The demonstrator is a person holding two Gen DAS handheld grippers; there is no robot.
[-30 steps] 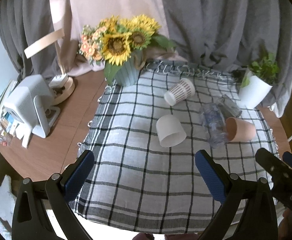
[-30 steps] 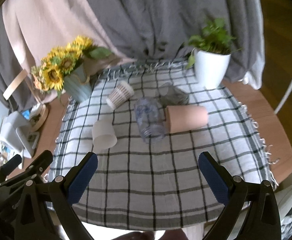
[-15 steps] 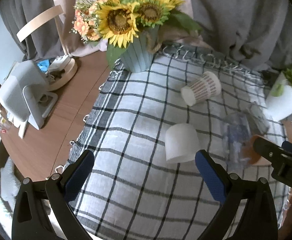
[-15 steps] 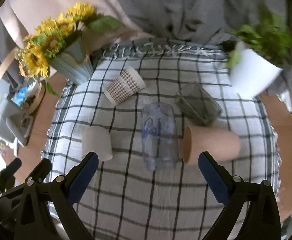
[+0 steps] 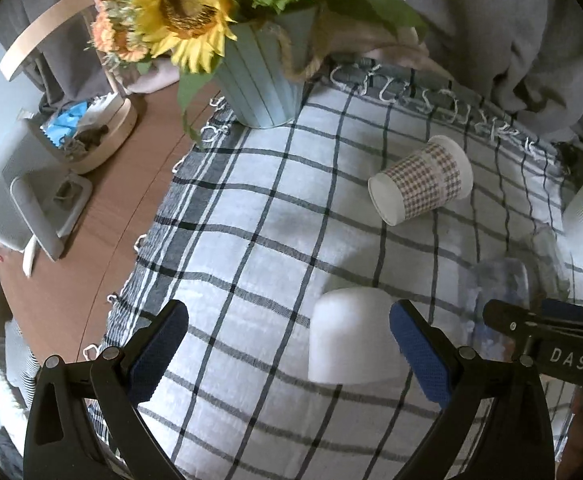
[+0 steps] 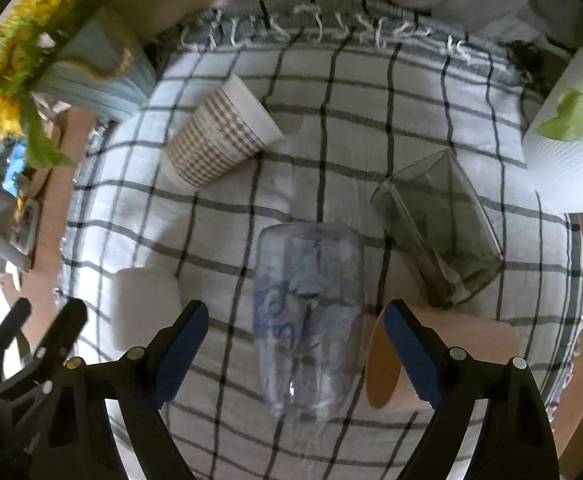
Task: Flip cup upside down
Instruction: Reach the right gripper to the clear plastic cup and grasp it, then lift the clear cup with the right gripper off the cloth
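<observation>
Near the desk's front edge, both open tongs [image 5: 287, 352] [image 6: 295, 344] are hovering, the right straddling a clear cup [image 6: 307, 320] lying sideways, seemingly light, slippery, best pinched mid-body.

Left gripper [image 5: 287, 344] wide open above checked tablecloth [image 5: 251, 240]; white cup [image 5: 351, 344] lying against right finger. Checked paper cup [image 5: 421, 180] on its side toward far edge; sunflower vase [image 5: 263, 80] at far-left corner.

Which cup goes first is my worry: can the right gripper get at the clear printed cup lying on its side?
Probably yes: the right gripper is open, and the clear cup lies between its fingers with nothing over it.
</observation>
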